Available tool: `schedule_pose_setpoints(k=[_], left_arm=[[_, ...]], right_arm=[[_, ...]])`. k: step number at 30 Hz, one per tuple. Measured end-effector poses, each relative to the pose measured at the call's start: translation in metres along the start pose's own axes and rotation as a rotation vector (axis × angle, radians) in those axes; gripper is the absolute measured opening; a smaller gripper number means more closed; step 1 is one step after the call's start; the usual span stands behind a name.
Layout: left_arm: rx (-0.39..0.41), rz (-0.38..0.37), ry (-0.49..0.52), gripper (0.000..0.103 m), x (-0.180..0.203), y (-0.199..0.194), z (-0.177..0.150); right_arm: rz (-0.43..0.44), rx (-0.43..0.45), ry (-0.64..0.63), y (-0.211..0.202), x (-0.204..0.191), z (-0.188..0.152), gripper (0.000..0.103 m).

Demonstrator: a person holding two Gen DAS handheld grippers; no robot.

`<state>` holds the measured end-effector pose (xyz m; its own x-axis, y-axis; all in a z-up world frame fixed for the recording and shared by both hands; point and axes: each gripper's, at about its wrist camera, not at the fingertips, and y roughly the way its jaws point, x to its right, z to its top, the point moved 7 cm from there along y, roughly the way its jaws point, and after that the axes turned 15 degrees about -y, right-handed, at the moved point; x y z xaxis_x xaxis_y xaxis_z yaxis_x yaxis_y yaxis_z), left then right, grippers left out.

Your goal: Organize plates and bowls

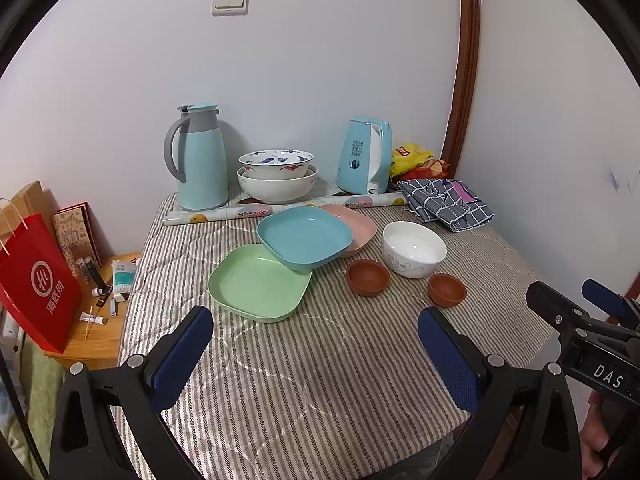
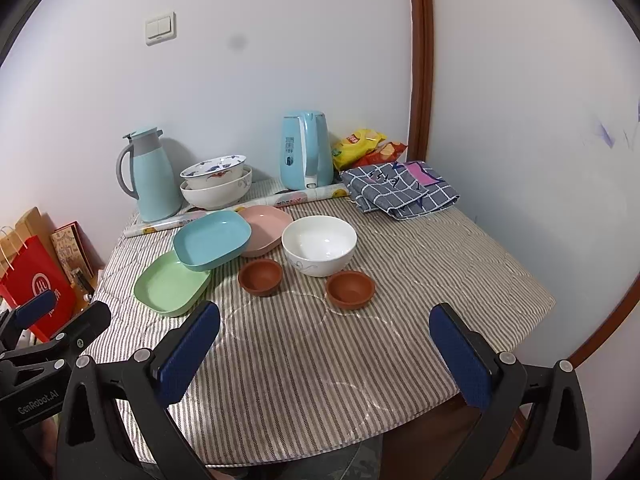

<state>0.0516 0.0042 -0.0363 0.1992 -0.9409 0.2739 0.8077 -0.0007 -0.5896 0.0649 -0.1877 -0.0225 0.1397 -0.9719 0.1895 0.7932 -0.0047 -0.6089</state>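
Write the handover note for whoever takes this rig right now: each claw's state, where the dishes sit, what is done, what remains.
Left claw: open, empty, above the table's near edge.
Right claw: open, empty, alongside.
Blue plate leans on the green plate and pink plate.
White bowl stands between two brown bowls.
Two patterned bowls are nested by the wall.
Done: nothing evident.
Left: stack the plates, gather the bowls.
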Motion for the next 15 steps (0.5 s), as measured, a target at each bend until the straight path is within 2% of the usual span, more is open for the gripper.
schedule_pose_setpoints(k=[15], left_arm=[[0.01, 0.005, -0.001, 0.103, -0.0015, -0.0025, 0.0018]], right_arm=[[0.013, -0.006, 0.006, 0.0033, -0.0027, -0.0019, 0.103]])
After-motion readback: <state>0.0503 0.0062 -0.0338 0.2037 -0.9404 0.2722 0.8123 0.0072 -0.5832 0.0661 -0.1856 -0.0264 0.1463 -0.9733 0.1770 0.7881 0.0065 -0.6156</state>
